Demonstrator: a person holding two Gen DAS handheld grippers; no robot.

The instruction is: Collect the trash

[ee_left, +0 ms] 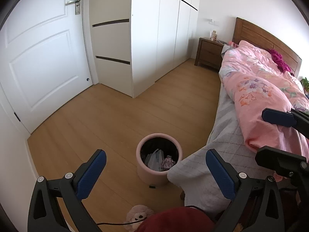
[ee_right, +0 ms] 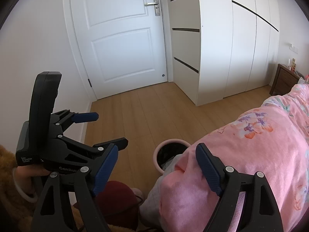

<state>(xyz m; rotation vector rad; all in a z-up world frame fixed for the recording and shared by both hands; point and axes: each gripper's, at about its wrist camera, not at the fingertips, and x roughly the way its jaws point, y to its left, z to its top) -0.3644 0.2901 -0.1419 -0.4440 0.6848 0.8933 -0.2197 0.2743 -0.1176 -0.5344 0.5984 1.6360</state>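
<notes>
A pink round trash bin [ee_left: 159, 159] with a dark liner stands on the wooden floor beside the bed corner. It holds crumpled white and purple trash [ee_left: 160, 160]. My left gripper [ee_left: 155, 171] is open and empty, held above and in front of the bin. My right gripper [ee_right: 156, 167] is open and empty, over the pink quilt's edge; it also shows at the right of the left wrist view [ee_left: 270, 135]. In the right wrist view the bin [ee_right: 170, 154] is half hidden behind the quilt, and the left gripper [ee_right: 106, 129] shows at the left, open.
A bed with a pink floral quilt [ee_left: 266, 96] and grey sheet fills the right. A white door [ee_left: 38, 58] and white wardrobe [ee_left: 144, 38] stand at the back, with a brown nightstand [ee_left: 208, 54]. A plush slipper [ee_left: 138, 215] and a dark red garment [ee_left: 173, 220] lie below.
</notes>
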